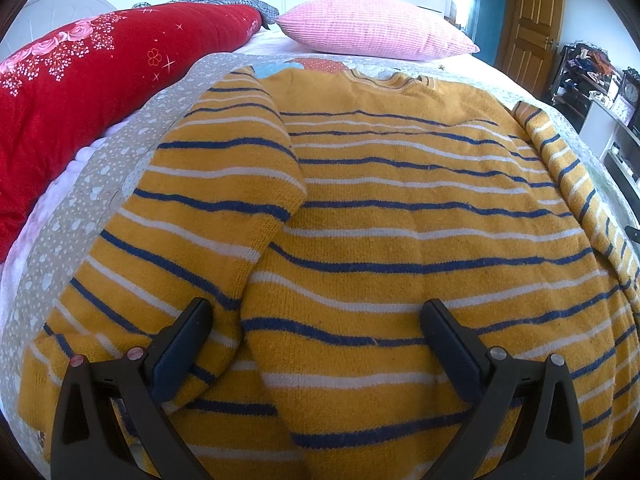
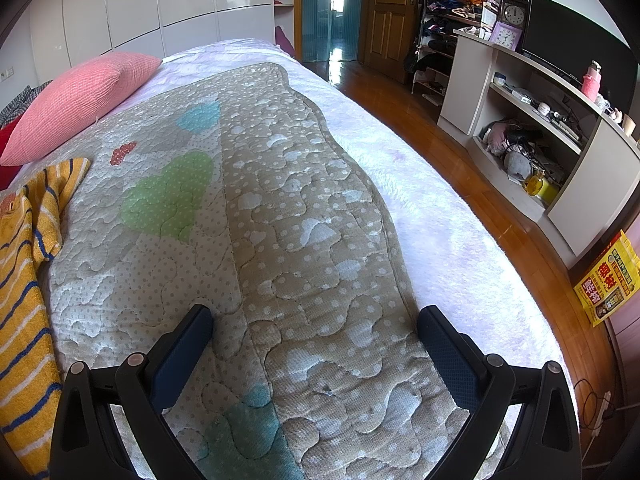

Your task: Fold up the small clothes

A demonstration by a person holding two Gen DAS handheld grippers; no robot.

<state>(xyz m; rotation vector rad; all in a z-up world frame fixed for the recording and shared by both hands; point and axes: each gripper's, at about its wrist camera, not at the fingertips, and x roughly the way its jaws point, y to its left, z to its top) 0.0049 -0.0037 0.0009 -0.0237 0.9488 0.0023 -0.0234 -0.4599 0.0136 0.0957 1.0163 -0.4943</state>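
A small yellow sweater [image 1: 400, 208] with blue and white stripes lies flat on the bed, collar toward the far side. Its left sleeve [image 1: 224, 184] is folded in over the body; its right sleeve [image 1: 568, 168] lies along the right edge. My left gripper [image 1: 316, 320] is open and empty, just above the sweater's lower part. My right gripper [image 2: 314, 324] is open and empty over the quilted mat [image 2: 304, 216], to the right of the sweater, whose edge shows in the right wrist view [image 2: 24, 280].
A pink pillow [image 1: 376, 28] and a red quilt [image 1: 80, 92] lie at the far side of the bed. Past the bed's right edge are wooden floor [image 2: 460, 168], a shelf unit [image 2: 532, 120] and a yellow box [image 2: 608, 284].
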